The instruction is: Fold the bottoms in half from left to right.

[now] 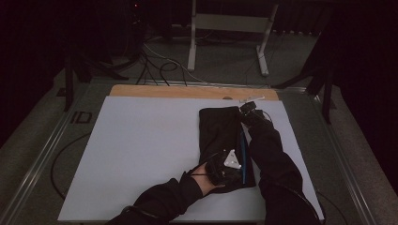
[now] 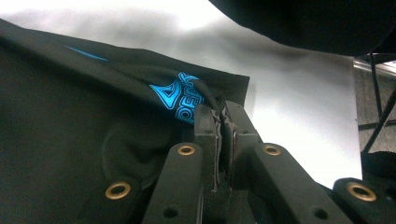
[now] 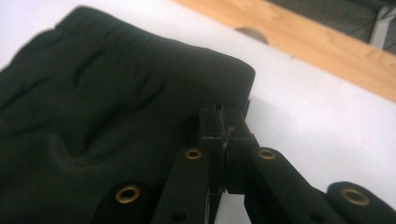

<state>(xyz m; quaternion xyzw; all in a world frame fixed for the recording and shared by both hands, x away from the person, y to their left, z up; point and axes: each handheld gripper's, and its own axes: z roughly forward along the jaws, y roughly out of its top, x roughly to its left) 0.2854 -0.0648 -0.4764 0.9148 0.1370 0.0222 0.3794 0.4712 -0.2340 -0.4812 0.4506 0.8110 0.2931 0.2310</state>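
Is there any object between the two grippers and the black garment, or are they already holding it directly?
Nothing visible stands between them. The left gripper is shut on a fold of the black garment beside its blue logo, and the right gripper is shut on the garment's corner near the wooden edge. The white table surface around the garment is bare.

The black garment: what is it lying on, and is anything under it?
The black garment lies on the white sheet, which covers a wooden board showing along the far edge. Whether anything lies beneath the cloth cannot be seen; it hides that.
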